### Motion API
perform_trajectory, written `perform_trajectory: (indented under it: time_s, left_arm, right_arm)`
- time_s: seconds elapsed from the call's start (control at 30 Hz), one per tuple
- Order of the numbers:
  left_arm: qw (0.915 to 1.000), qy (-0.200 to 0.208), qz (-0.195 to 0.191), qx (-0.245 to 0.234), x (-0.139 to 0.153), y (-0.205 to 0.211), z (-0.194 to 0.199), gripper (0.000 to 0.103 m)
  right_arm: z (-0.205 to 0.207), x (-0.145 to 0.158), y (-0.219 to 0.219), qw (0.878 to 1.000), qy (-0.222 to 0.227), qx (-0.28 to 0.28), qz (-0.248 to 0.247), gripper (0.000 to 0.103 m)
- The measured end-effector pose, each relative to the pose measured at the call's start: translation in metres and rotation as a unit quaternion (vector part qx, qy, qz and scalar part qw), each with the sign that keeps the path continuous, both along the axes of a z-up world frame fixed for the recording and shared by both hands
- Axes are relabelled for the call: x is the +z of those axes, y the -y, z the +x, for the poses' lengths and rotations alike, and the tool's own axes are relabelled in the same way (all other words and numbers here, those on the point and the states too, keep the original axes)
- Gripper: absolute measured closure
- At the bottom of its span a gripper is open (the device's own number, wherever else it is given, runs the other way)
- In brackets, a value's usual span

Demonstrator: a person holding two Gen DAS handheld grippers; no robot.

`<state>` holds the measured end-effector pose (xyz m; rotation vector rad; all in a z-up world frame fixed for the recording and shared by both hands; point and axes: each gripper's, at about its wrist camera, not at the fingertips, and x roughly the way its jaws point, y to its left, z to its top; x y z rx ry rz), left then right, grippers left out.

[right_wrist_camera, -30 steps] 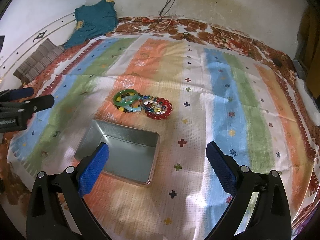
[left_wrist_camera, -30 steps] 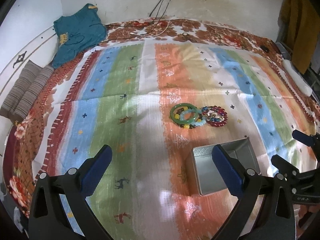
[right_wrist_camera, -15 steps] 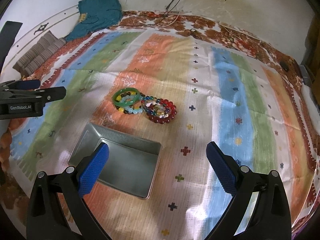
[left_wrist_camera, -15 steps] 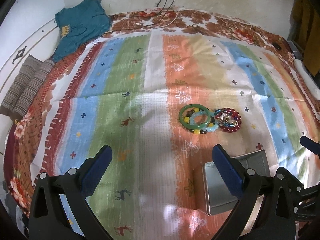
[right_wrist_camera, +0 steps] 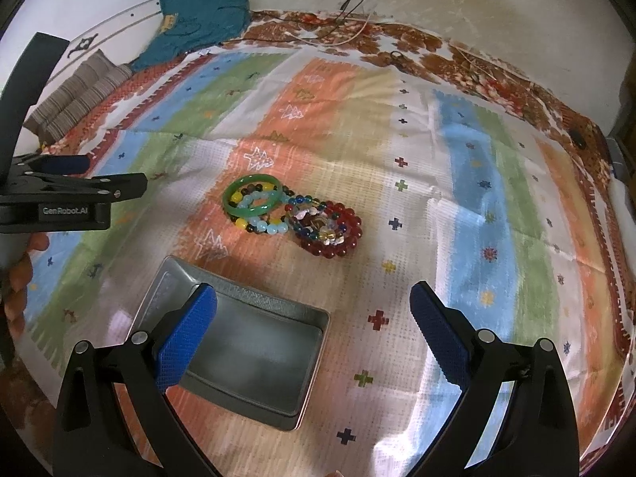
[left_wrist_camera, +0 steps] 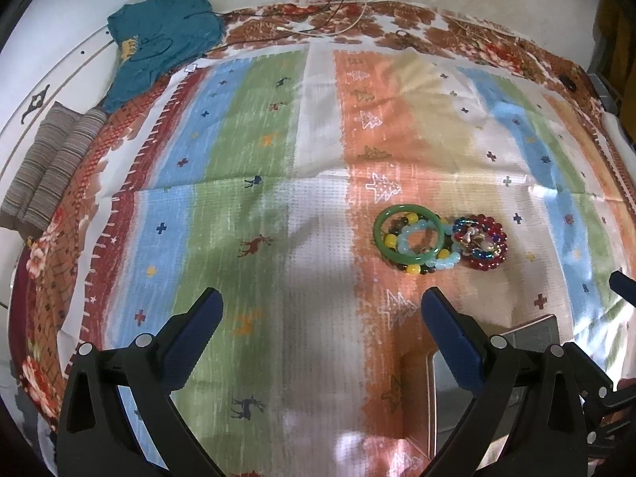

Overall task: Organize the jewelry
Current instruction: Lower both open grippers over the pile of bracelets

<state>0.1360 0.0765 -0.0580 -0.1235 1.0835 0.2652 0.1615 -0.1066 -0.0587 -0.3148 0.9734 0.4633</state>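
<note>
Presently my left tongs [left_wrist_camera: 320,312] and right tongs [right_wrist_camera: 314,308] gape wide, empty, above the bracelets [right_wrist_camera: 294,218] and tin [right_wrist_camera: 254,353].

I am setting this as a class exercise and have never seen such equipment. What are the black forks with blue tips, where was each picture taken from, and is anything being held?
Each fork is a hand-held claw with a camera looking along its two fingers. One picture looks out from the left claw, the other from the right claw. Both stand open and hold nothing. On the striped cloth lies a heap of jewelry: a green bangle, a red bead bracelet and other bead strings. Nearer the right claw sits an empty metal tin.
</note>
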Motion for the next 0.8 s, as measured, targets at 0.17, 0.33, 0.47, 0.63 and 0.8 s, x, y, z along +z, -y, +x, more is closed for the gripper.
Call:
perform_trajectory:
  time_s: [0.17,0.33,0.47,0.63,0.8]
  left_arm:
    - [1.0,-0.008,0.001,0.001,-0.007,-0.002,0.009,0.006]
    - [0.9999,-0.015,-0.002,0.0,-0.014,-0.004,0.019,0.006]
    - [0.9997,-0.022,0.003,0.006,-0.022,-0.007,0.026,0.006]
    - [0.9996,-0.027,-0.004,0.005,-0.028,-0.011,0.034,0.006]
    - [0.9994,-0.033,-0.005,0.001,-0.034,-0.012,0.043,0.006]
  right_arm:
    - [0.008,-0.005,-0.004,1.0,-0.007,0.003,-0.004,0.004]
    - [0.017,-0.011,-0.009,1.0,-0.011,0.008,-0.01,0.004]
    - [0.022,-0.014,-0.018,1.0,-0.009,0.017,-0.021,0.004]
    - [0.028,-0.018,-0.025,0.999,-0.018,0.025,-0.022,0.004]
    - [0.035,-0.024,-0.028,0.999,-0.032,0.027,-0.021,0.004]
